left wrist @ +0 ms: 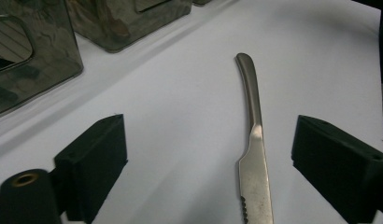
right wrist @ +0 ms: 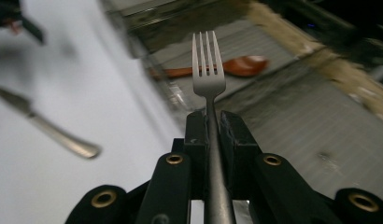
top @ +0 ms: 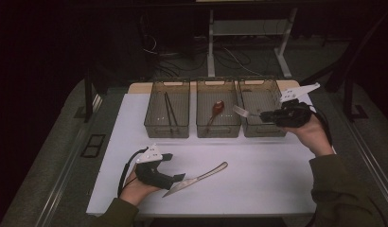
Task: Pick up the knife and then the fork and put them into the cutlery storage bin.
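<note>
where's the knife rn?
High view: the knife lies flat on the white table, front and left of centre, blade tip by the left gripper. In the left gripper view it sits between the open fingers, untouched.

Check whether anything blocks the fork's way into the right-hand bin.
Nothing visible does. The right gripper is shut on the fork, which hangs over the open top of the right-hand bin. The wooden spoon lies in the middle bin, aside.
</note>
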`<state>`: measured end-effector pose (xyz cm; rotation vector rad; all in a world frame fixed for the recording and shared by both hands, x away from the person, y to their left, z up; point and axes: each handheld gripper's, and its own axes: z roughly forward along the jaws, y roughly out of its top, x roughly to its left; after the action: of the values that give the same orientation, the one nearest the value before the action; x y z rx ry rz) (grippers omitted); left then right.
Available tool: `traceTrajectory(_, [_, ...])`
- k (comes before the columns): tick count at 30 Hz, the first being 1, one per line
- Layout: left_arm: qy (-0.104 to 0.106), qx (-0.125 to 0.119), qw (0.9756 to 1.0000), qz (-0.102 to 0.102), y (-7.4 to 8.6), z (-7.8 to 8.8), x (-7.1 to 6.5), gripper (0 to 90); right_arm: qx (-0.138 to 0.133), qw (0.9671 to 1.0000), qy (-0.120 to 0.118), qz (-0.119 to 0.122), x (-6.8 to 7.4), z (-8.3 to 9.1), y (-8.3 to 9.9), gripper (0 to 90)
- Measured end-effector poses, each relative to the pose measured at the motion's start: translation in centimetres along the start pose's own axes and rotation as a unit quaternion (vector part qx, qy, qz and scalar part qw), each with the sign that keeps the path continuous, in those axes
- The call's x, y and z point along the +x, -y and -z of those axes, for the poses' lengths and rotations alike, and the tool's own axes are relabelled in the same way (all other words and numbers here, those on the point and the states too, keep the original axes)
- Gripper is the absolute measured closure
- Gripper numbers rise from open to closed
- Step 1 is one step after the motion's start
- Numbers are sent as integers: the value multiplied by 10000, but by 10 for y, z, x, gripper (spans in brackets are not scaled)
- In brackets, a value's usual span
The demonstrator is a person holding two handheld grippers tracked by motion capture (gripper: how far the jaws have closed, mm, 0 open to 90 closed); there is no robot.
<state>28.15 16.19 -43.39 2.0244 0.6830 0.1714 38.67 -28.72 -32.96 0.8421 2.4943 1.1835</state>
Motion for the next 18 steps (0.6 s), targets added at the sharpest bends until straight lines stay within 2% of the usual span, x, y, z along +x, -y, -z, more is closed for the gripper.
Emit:
traceTrajectory(4, [-72,-15,10000,19,-1,0,0,57,61,9988,364,-332,-20,1,-3,807])
traceTrajectory(7, [-146,-16,9999,35,-1,0,0,19,139,9961,646,-593,-35,0,-5,807])
traceTrajectory(10, [-168,-21,9999,30,-1,-1,0,3,198,9936,829,-747,-49,-5,-6,807])
traceTrajectory(18, [-134,46,9999,-21,-1,-2,-1,0,276,9864,1026,-1256,-72,-27,-3,806])
